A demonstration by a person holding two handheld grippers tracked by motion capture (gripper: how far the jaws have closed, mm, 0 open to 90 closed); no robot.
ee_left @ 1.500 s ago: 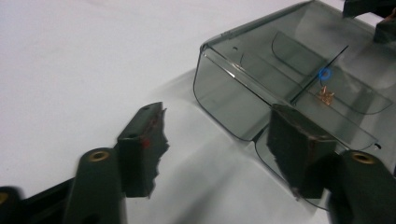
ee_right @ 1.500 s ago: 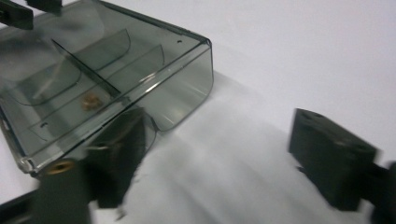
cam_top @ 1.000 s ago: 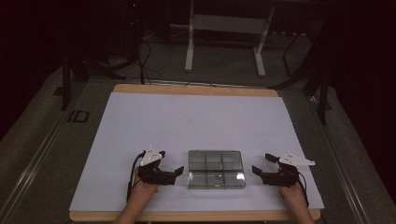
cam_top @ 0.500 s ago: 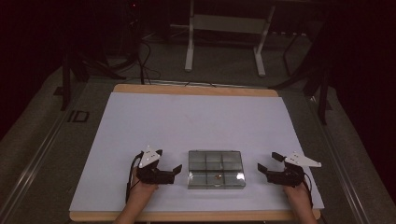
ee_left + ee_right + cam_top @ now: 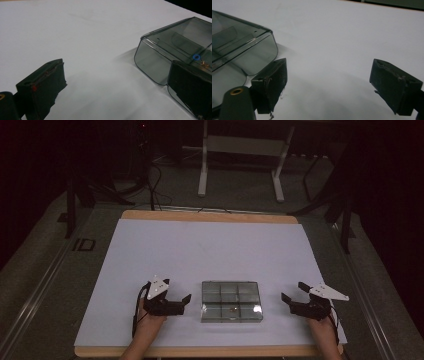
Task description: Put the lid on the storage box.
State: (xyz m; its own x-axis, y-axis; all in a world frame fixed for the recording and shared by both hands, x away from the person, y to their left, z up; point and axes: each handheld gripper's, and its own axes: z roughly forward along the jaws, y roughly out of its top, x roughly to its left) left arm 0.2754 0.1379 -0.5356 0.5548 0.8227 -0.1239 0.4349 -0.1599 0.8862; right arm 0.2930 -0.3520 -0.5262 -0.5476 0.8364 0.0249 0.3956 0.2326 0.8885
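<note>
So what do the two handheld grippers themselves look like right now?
Both grippers, left gripper and right gripper, have black bodies, blocky black jaws with worn padding, a pale three-cornered plate on top and a dark trailing cable. Forearms are bare, no sleeves visible.

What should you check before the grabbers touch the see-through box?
1. Left gripper jaws open: ok.
2. Right gripper jaws open: ok.
3. Clear box lies flat on the white table cover, between the two grippers: ok.
4. Neither gripper touches the box yet: ok, gaps show on both sides.
5. Lid latched shut: cannot tell.
6. Small parts inside stay put: a blue ring and a gold piece sit in a compartment; whether they are loose, cannot tell.
</note>
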